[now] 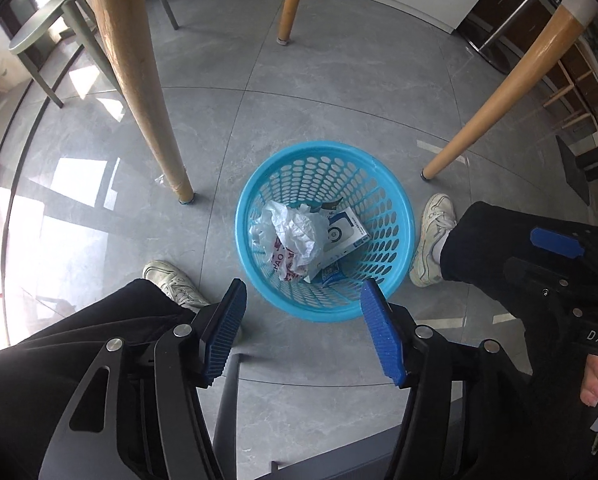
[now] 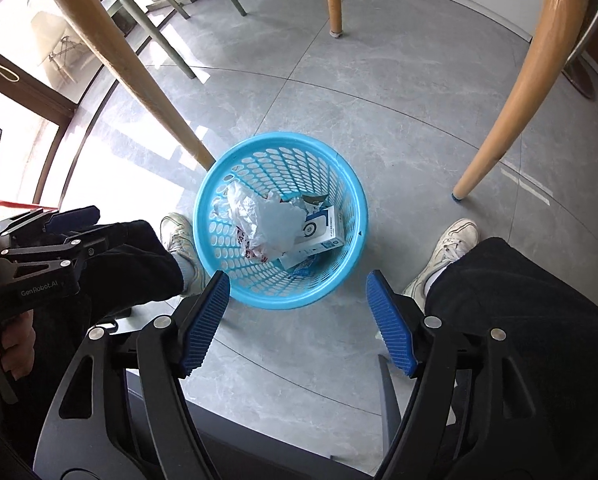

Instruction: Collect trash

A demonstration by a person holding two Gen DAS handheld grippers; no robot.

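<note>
The trash (image 1: 295, 236), crumpled white paper over a blue-and-white box, lies in the blue basket (image 1: 403, 216) on the grey floor (image 1: 339, 100) between the person's shoes. The paper hides much of the box; its red print cannot be read whole. The left gripper (image 1: 303, 332) and the right gripper (image 2: 297, 320) hang above the near rim, jaws apart, nothing between them. Wooden legs (image 1: 139, 80) are cut off above.
</note>
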